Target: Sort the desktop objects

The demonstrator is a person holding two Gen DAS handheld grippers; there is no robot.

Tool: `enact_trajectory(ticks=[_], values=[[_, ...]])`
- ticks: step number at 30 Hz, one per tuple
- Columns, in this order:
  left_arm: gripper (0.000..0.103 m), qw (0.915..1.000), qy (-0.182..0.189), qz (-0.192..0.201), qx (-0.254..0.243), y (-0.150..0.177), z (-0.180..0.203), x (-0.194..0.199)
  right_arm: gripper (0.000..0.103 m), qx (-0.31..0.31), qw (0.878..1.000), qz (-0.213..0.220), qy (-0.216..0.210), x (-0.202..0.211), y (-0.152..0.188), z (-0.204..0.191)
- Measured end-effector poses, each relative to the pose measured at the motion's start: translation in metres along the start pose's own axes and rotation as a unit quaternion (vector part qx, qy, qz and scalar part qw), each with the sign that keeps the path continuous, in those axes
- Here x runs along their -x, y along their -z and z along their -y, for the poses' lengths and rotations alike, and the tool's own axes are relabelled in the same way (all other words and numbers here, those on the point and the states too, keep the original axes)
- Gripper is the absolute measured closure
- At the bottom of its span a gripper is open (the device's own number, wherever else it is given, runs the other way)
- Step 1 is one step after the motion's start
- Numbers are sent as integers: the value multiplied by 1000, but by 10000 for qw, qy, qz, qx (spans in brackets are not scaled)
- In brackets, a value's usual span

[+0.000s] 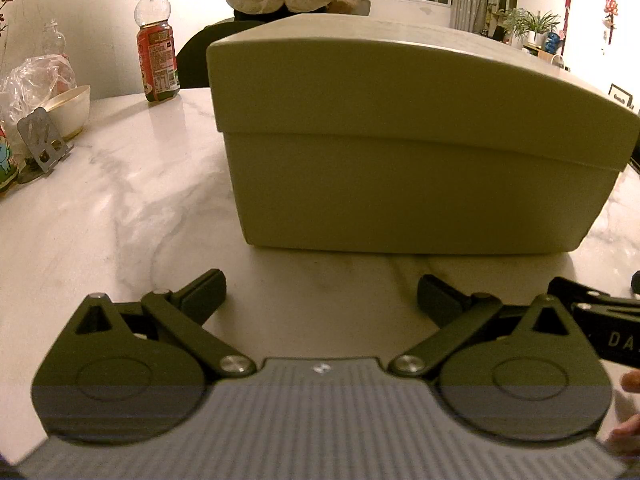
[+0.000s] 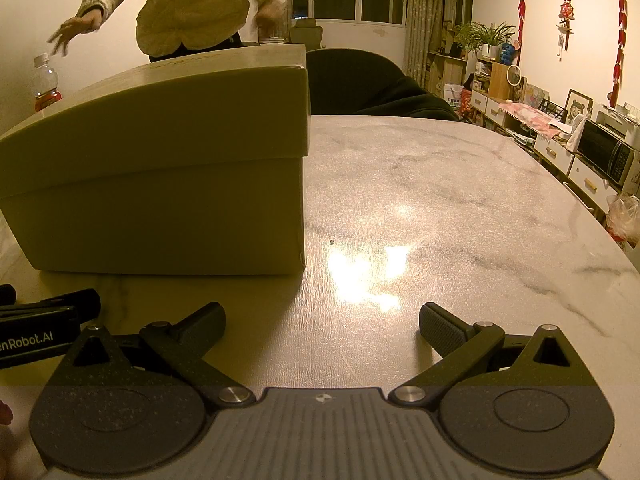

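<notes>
Left gripper (image 1: 320,296) jaws apart, empty, just before lidded box (image 1: 400,140); right gripper (image 2: 320,326) jaws apart, empty, near box's right corner.

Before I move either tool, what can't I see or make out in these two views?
- Box contents: lid shut, both views.
- Table behind the box: blocked by it.
- Bottle label text: too small, left view.
- Standing person's hands: blurred.
- Left tool and right tool: open, empty.
</notes>
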State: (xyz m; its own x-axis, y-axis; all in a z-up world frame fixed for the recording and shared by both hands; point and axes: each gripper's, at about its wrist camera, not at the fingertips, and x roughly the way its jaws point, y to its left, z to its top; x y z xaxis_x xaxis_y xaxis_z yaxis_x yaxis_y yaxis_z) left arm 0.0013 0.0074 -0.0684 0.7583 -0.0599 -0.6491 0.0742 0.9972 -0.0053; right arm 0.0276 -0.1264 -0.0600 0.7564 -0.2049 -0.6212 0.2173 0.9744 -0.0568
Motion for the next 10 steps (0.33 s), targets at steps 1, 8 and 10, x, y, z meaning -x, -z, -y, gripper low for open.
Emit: enact_trajectory(ticks=[1,8,10], values=[[0,10000,0,0,0,0,0,0,0,0,10000,0,0,0,0,0],[0,10000,1,0,-1,0,0,0,0,-1,10000,0,3,0,0,-1],[0,10000,1,0,-1,0,0,0,0,-1,10000,0,3,0,0,-1]])
